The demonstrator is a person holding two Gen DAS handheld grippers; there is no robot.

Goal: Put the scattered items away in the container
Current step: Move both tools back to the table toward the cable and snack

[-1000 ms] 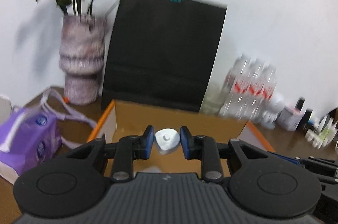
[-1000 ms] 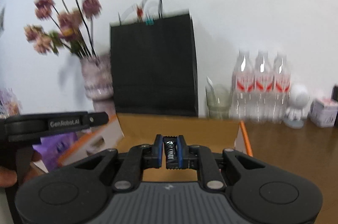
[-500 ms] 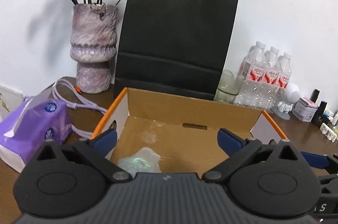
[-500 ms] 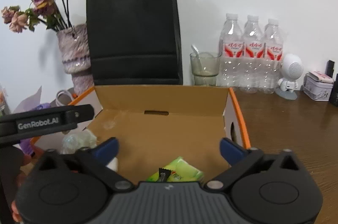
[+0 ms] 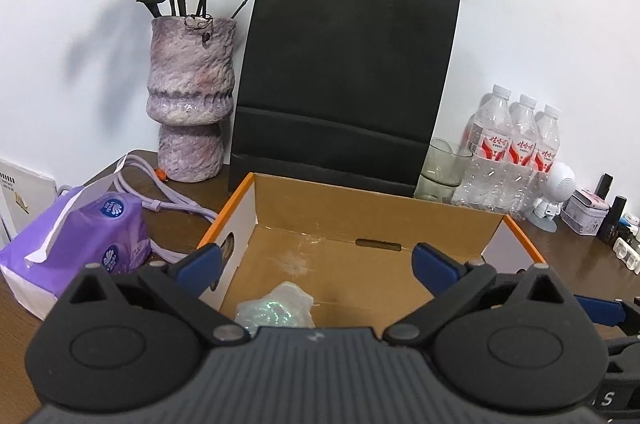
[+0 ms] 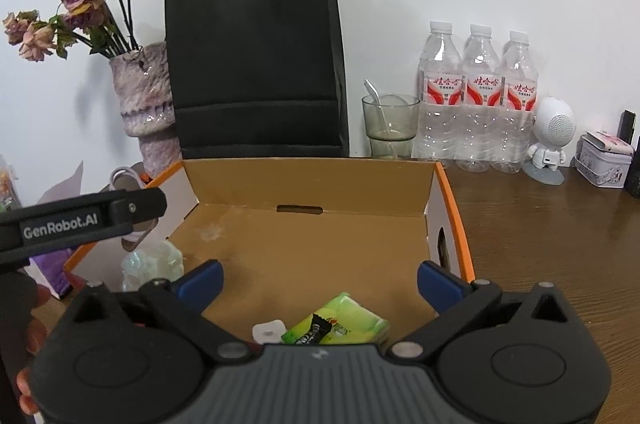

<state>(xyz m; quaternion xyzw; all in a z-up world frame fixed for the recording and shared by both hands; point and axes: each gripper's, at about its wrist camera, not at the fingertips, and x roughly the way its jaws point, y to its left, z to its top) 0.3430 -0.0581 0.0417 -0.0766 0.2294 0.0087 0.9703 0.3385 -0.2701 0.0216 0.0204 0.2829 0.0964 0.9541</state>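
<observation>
An open cardboard box with orange edges stands on the brown table. My left gripper hangs wide open over its near left part, nothing between the blue pads. Below it lies a shimmery clear packet. My right gripper is also wide open and empty over the box's near right part. Under it on the box floor lie a small white piece, a green packet and a small black sachet on top of it.
Behind the box stand a black paper bag, a purple vase with dried roses, a glass and three water bottles. A purple tissue pack and cable lie left; a white figurine and tin right.
Both grippers went from shut to wide open. The white piece left the left gripper and the black sachet left the right; both now lie in the box.
</observation>
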